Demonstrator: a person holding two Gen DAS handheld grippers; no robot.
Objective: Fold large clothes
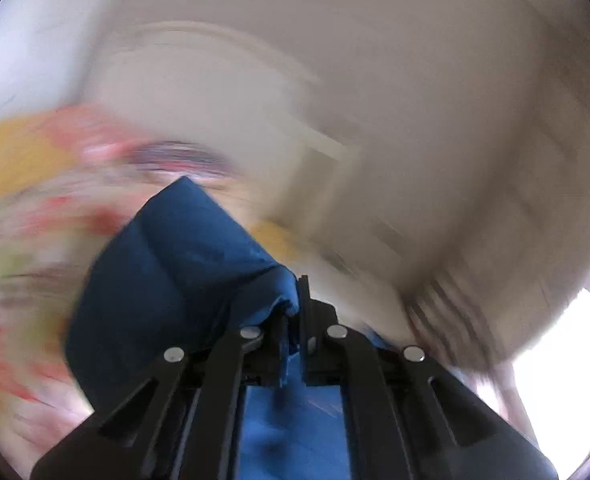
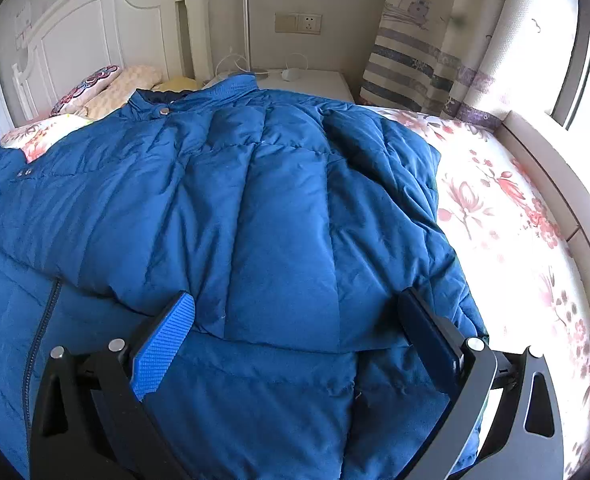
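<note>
The blue padded jacket [image 2: 263, 208] lies spread on the floral bedsheet [image 2: 507, 216], collar towards the white headboard [image 2: 87, 32], with one side panel already laid over its middle. The left gripper [image 1: 293, 320] has its jaws together, clamped on a bunch of the jacket's fabric; its view is heavily blurred, so which part of the jacket it holds cannot be told. The right gripper [image 2: 295, 344] hangs over the jacket's lower half, tilted down, jaws wide apart and holding nothing — the pads stand either side of the folded panel's lower edge.

Judgement: the step in hand appears to be carrying the gripped portion across the jacket. To do it well, keep the left grip firm, lift enough that the bulky padding clears the jacket's body, and lay the fold parallel to the zip [image 2: 41, 320]. The right gripper could pin the panel nearest it — padding tends to spring back.
</note>
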